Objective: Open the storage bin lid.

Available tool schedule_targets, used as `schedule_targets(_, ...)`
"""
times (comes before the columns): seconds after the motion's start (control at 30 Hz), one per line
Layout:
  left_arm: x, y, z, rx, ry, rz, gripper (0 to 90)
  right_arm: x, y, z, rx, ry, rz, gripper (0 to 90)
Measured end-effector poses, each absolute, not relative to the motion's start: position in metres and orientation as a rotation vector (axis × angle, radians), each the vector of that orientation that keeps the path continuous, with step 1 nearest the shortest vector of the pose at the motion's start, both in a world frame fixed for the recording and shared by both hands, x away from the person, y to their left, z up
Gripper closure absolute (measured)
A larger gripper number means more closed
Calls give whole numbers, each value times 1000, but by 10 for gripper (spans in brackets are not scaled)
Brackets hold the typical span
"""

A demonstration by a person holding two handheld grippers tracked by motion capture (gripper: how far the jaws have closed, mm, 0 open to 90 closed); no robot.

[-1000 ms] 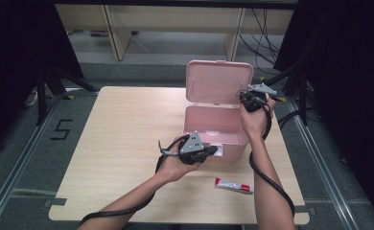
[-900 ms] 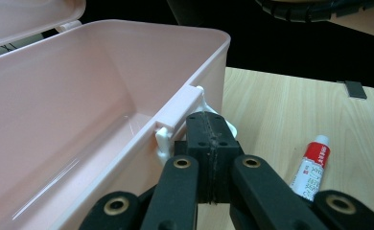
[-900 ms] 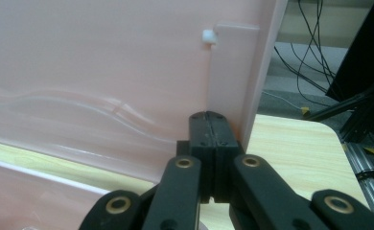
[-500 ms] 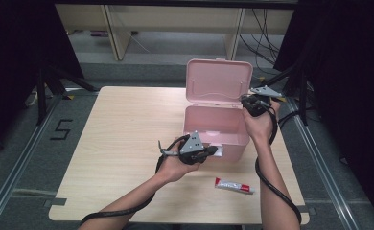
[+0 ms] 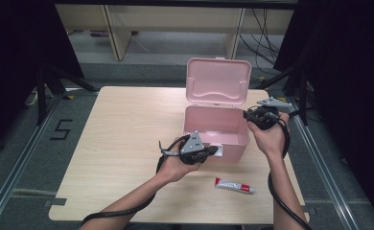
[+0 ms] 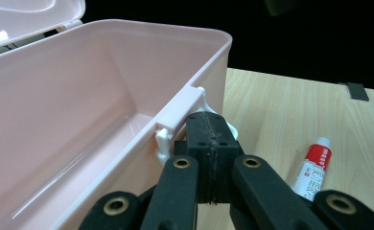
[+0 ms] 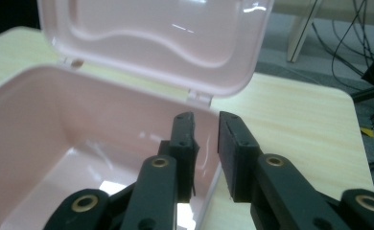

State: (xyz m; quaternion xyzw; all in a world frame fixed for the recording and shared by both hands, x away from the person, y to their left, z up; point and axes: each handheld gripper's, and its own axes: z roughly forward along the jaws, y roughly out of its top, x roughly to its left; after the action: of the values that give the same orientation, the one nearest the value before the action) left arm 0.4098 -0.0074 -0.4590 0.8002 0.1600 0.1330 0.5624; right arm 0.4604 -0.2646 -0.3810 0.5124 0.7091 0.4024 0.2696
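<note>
A pink plastic box [image 5: 233, 143] stands on the table with its lid [image 5: 218, 81] up. My left gripper [image 5: 216, 150] is shut, and its tips [image 6: 209, 117] rest against the white latch [image 6: 163, 139] on the box's front wall [image 6: 79, 96]. I cannot tell whether they pinch the latch. My right gripper [image 5: 247, 114] is at the box's right rear corner. Its jaws have just been opening and now stand apart [image 7: 204, 117] over the box's rim, below the lid [image 7: 151, 38], pressing on nothing. The box's inside [image 7: 55, 110] looks bare.
A small red-and-white tube [image 5: 234, 185] lies on the wooden table [image 5: 118, 124] in front of the box, near the front edge; the left gripper view has it [image 6: 312, 167] to the right of the jaws. Shelving and cables stand beyond the table.
My right gripper has left the lid's upper right corner, moved right and toward the person, and opened its jaws. The lid stays upright. The left gripper has not moved.
</note>
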Motion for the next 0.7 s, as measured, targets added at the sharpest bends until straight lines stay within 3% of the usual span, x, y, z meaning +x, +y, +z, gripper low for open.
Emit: schedule_targets(0.7,411,-8,-458,1887,375,315,893,396,-271,-383,1164,2143,989,674)
